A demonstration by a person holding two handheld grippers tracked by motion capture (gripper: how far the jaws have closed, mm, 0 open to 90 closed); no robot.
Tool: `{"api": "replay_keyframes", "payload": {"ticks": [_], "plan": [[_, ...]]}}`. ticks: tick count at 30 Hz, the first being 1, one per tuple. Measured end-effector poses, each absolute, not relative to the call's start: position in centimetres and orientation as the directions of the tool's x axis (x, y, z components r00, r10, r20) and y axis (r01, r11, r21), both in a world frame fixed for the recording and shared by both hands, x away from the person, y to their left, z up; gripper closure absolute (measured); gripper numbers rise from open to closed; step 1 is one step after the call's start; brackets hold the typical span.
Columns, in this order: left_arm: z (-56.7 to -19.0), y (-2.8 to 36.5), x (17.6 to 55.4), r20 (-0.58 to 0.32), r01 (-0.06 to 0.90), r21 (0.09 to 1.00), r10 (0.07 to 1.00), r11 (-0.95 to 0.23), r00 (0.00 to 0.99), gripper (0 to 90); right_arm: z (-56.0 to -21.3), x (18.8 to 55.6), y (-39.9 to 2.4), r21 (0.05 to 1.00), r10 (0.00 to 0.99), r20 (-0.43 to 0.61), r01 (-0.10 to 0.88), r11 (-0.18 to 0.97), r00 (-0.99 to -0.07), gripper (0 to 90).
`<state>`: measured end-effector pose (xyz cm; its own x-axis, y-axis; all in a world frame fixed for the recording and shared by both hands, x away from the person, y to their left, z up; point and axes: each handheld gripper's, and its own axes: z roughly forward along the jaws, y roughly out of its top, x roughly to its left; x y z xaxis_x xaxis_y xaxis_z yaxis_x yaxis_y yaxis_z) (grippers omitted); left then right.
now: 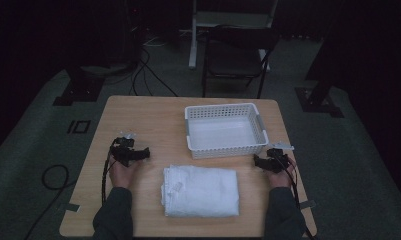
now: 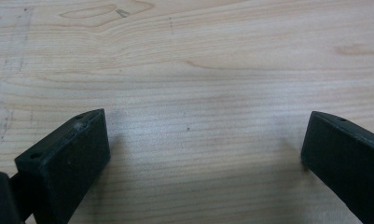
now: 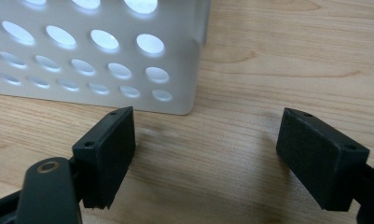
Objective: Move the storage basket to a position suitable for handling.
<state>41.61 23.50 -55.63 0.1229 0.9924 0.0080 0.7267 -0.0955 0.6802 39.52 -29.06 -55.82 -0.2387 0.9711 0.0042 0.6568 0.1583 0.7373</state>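
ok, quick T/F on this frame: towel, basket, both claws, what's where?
1. The towel lies folded on the table. True.
2. The basket holds the towel. False: the basket is empty and the towel lies in front of it.
3. The left claw is open over bare wood. True.
4. The right claw grips the basket's corner. False: it is open, and the corner is just beyond its jaws.
5. Both claws flank the towel. True.

Left gripper and right gripper low, jaws wide; forearms seemingly level, well apart.
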Motion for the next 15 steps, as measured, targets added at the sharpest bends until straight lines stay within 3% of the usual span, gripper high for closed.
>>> {"api": "replay_keyframes", "payload": {"ticks": [10,15], "plan": [[-55.29,22.77,41.41,0.006,0.754,0.650,0.993,-0.094,0.118,1.4,-55.71,39.27,-28.81,0.727,0.974,0.005,0.669,0.152,-0.226,19.3],[-55.06,22.82,41.19,0.007,0.756,0.646,0.990,-0.110,0.138,6.1,-55.21,38.93,-29.38,0.721,0.976,0.025,0.681,0.131,-0.214,39.9]]}}
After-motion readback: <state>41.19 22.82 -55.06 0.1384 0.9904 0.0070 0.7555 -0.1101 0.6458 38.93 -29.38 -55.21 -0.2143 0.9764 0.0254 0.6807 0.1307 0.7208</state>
